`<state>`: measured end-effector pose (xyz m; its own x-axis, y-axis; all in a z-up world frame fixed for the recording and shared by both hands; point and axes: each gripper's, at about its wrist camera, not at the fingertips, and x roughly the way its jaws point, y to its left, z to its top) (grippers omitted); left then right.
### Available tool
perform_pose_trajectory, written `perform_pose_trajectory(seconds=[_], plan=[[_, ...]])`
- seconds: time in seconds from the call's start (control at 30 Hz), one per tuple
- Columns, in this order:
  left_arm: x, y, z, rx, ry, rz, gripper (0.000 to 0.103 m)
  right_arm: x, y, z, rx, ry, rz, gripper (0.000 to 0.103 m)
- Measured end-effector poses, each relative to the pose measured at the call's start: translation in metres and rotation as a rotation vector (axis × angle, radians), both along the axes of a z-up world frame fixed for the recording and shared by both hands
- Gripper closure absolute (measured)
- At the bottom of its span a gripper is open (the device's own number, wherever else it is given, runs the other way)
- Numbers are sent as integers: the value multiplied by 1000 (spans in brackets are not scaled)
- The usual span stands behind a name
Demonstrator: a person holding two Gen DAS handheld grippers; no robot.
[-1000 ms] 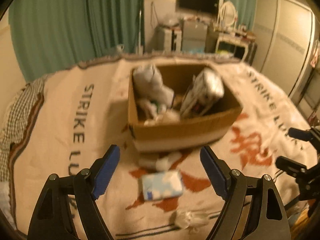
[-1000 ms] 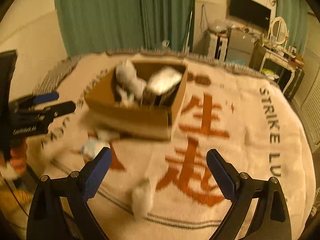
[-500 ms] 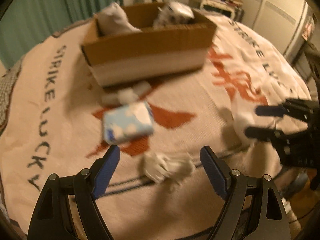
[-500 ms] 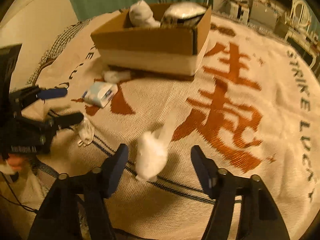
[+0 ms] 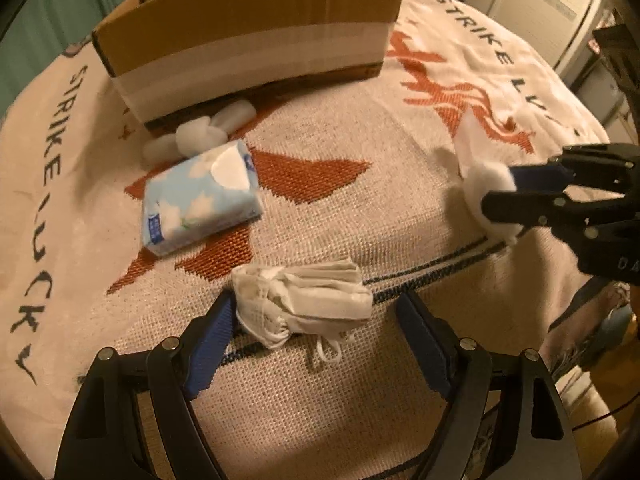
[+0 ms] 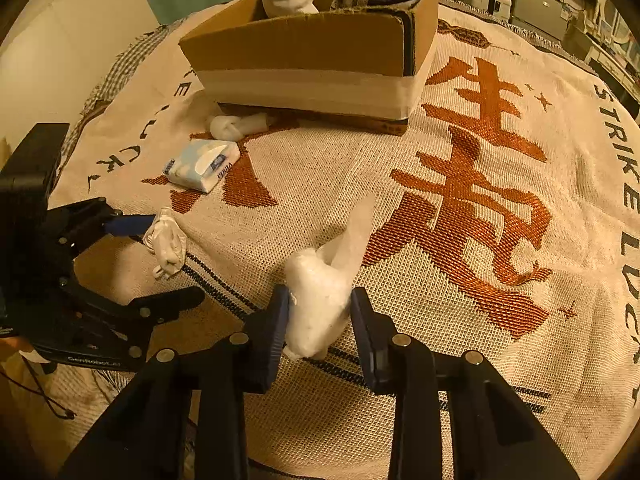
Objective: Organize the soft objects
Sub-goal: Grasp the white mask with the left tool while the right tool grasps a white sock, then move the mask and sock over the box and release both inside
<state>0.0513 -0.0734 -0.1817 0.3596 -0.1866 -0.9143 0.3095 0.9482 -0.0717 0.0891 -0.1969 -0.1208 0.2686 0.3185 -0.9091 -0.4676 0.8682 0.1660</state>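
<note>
White bundle (image 6: 318, 312) apparently pinched between the right hand-held gripper's (image 6: 320, 320) pads.

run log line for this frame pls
left hand-held gripper: closing round folded face masks, right pad clear | right hand-held gripper: closing on white wad

cardboard box (image 5: 248, 40) top cut off; its contents mostly hidden.

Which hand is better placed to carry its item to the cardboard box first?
Right. The right gripper already pinches the white wad; the left gripper's jaws have been closing but only straddle the face mask.
</note>
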Motion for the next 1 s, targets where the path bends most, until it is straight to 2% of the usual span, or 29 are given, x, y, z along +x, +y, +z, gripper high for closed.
perform_pose_trajectory(seconds=[0.07, 0.1, 0.37, 0.67, 0.83, 1.0], plan=[[2, -1, 1, -12, -3, -14, 43, 0, 1, 1, 2, -1, 7, 75], [2, -2, 2, -17, -4, -20, 46, 0, 0, 2, 4, -3, 10, 77], [3, -5, 12, -27, 4, -46, 47, -1, 1, 14, 17, -29, 31, 79], [15, -8, 53, -17, -111, -57, 47, 7, 3, 45, 47, -108, 8, 79], [29, -4, 86, -21, -217, -52, 47, 17, 5, 80, 69, -199, -15, 79], [55, 13, 116, -66, -281, 8, 47, 33, 9, 114, 95, -280, -37, 79]])
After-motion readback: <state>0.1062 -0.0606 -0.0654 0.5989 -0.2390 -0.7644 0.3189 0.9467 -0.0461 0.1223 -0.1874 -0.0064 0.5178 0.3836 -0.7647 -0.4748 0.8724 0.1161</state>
